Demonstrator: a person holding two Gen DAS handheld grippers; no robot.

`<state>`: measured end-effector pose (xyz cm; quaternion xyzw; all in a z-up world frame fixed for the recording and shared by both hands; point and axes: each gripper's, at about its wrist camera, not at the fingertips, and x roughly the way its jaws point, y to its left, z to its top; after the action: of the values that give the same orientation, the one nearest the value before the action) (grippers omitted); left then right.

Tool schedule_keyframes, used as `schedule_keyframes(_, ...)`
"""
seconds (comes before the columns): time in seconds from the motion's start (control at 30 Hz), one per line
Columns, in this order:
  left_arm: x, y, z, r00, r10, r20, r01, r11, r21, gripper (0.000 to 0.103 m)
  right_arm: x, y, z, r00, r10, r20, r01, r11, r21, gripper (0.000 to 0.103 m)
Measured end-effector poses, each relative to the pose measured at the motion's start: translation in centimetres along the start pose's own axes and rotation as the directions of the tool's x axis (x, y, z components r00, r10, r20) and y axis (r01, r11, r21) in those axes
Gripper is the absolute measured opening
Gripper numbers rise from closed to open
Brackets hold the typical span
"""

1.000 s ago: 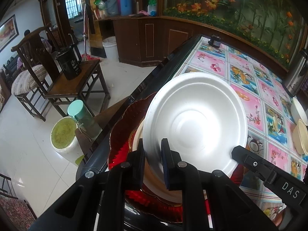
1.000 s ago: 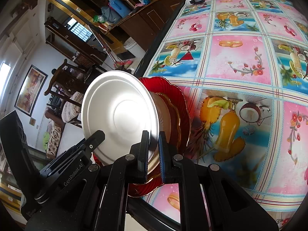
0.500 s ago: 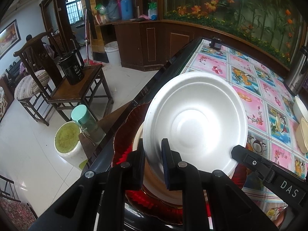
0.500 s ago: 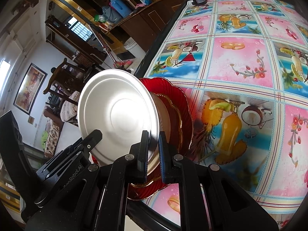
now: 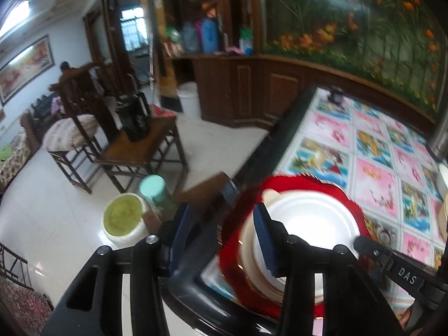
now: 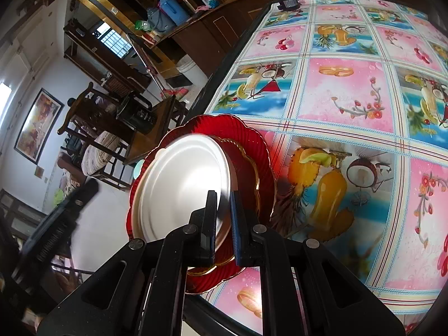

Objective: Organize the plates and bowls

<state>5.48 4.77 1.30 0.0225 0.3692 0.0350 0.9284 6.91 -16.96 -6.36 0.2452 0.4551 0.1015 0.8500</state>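
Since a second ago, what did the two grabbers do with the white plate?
The left gripper let go: its jaws have just been opening, the rim no longer pinched, and it pulled up and back. The white plate dropped from steeply tilted to nearly flat on the stack in the red plate. The right gripper stayed shut on the white plate's rim, and the stack kept its place at the table edge.

Left gripper point(image 5: 221, 238) just opening — white plate point(image 5: 313, 221) released.

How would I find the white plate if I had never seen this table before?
Look at the near edge of the table with the fruit-patterned cloth, where a stack sits on a scalloped red plate. The white plate lies on top: plain, round, smooth-rimmed, pinched by the right gripper.
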Motion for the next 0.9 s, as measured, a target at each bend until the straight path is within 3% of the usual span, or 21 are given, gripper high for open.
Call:
schedule_keyframes(0.5, 0.2, -3.1, -0.8, 0.997, -0.057, -0.048, 0.061, 0.996, 0.068, 0.047, -2.5, -1.9, 0.7, 0.998, 0.036, 0.059, -0.039, 0.998, 0.052, 0.009)
schedule_keyframes(0.63, -0.3, -4.9, -0.9, 0.994, -0.089, -0.059, 0.094, 0.991, 0.096, 0.047, -2.8, -2.4, 0.8, 0.997, 0.062, 0.052, -0.066, 0.996, 0.066, 0.010)
schedule_keyframes(0.9, -2.1, -9.9, -1.7, 0.988, -0.143, -0.060, 0.152, 0.969, 0.197, 0.052, -6.0, -5.0, 1.2, 0.991, 0.067, 0.118, -0.079, 0.992, 0.102, 0.010)
